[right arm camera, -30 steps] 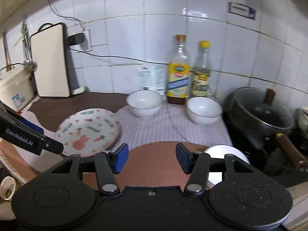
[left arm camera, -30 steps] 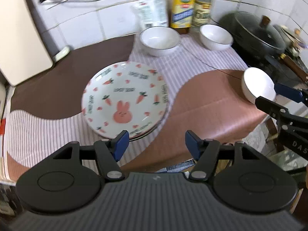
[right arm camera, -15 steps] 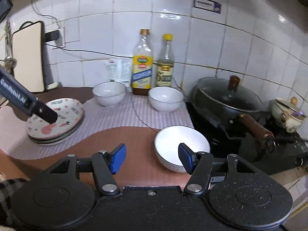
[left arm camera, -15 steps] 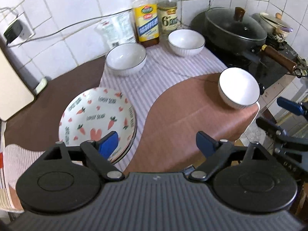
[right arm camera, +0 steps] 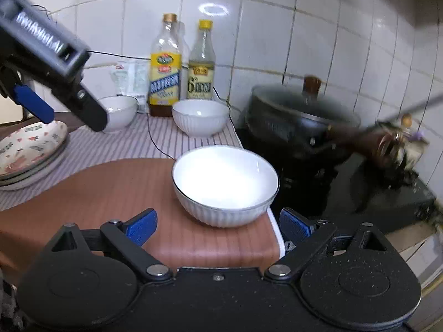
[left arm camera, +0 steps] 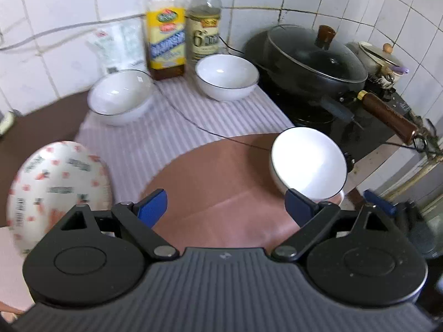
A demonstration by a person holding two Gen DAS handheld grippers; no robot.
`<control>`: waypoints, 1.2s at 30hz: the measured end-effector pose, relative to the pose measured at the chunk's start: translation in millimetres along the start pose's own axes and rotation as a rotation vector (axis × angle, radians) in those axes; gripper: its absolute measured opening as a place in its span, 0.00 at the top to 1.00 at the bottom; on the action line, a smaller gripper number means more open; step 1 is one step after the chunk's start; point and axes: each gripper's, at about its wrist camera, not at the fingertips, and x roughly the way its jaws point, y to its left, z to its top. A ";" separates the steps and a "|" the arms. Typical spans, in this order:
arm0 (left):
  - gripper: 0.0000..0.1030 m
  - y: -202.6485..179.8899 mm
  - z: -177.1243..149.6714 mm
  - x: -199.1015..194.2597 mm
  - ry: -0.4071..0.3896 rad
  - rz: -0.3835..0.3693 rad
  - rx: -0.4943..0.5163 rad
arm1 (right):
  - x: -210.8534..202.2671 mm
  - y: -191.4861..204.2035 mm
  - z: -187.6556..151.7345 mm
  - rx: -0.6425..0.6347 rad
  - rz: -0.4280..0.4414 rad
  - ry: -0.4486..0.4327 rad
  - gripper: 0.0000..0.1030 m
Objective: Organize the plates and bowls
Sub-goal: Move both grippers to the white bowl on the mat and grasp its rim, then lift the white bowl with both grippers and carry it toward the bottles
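Note:
A lone white bowl (right arm camera: 225, 182) (left arm camera: 308, 163) stands on the brown mat near the counter's right corner. My right gripper (right arm camera: 218, 225) is low, just in front of it. Its jaws are opening wide and its pads touch nothing; the bowl's near side lies in line with the gap. My left gripper (left arm camera: 225, 207) hovers over the brown mat. Its jaws are also opening and hold nothing, and the bowl sits just beyond its right finger. Two more white bowls (left arm camera: 120, 96) (left arm camera: 227, 76) sit at the back. A stack of carrot-and-rabbit plates (left arm camera: 58, 182) (right arm camera: 27, 149) lies at the left.
Two bottles (left arm camera: 166, 27) and a plastic bag (left arm camera: 119, 45) stand against the tiled wall. A lidded black wok (left arm camera: 310, 58) on a dark stove (right arm camera: 360, 193) stands right of the bowl, its wooden handle (left arm camera: 387, 113) jutting forward. A thin cable (left arm camera: 193, 124) crosses the striped cloth.
My left gripper has swung right, from over the plate stack toward the lone bowl. My right gripper has dropped down close to that bowl. Both sets of jaws have widened.

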 end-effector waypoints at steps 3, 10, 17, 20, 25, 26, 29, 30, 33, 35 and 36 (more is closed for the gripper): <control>0.10 -8.3 4.8 22.2 0.013 -0.036 -0.011 | 14.4 -4.7 -6.8 0.031 0.009 0.002 0.06; 0.14 -21.5 15.8 68.6 0.048 -0.115 -0.027 | 46.5 -2.4 -13.6 0.009 0.028 0.010 0.06; 0.36 -31.1 20.4 107.0 0.160 -0.154 -0.026 | 59.7 1.2 -14.1 -0.001 0.028 0.007 0.06; 0.44 -31.8 20.9 112.9 0.176 -0.159 -0.029 | 64.0 -1.5 -10.1 0.007 0.023 0.003 0.06; 0.69 -32.6 20.3 119.8 0.204 -0.167 -0.032 | 68.6 -3.3 -8.3 0.017 0.021 -0.010 0.06; 0.74 -31.7 20.4 120.3 0.207 -0.177 -0.039 | 69.8 -3.5 -8.4 0.018 0.027 -0.013 0.06; 0.79 -25.4 19.3 123.0 0.210 -0.209 -0.092 | 72.7 -5.7 -7.8 0.048 0.042 0.002 0.06; 0.81 -23.7 19.1 123.8 0.219 -0.215 -0.107 | 72.4 -5.3 -7.6 0.049 0.043 0.004 0.06; 0.86 -21.8 18.0 123.7 0.229 -0.223 -0.118 | 67.0 0.6 -7.4 0.016 0.047 -0.007 0.07; 0.87 -22.3 16.9 121.0 0.228 -0.214 -0.108 | 65.3 3.3 -3.8 0.009 0.057 0.016 0.07; 0.87 -22.1 16.5 119.5 0.227 -0.207 -0.105 | 64.7 3.7 -1.7 0.017 0.069 0.032 0.07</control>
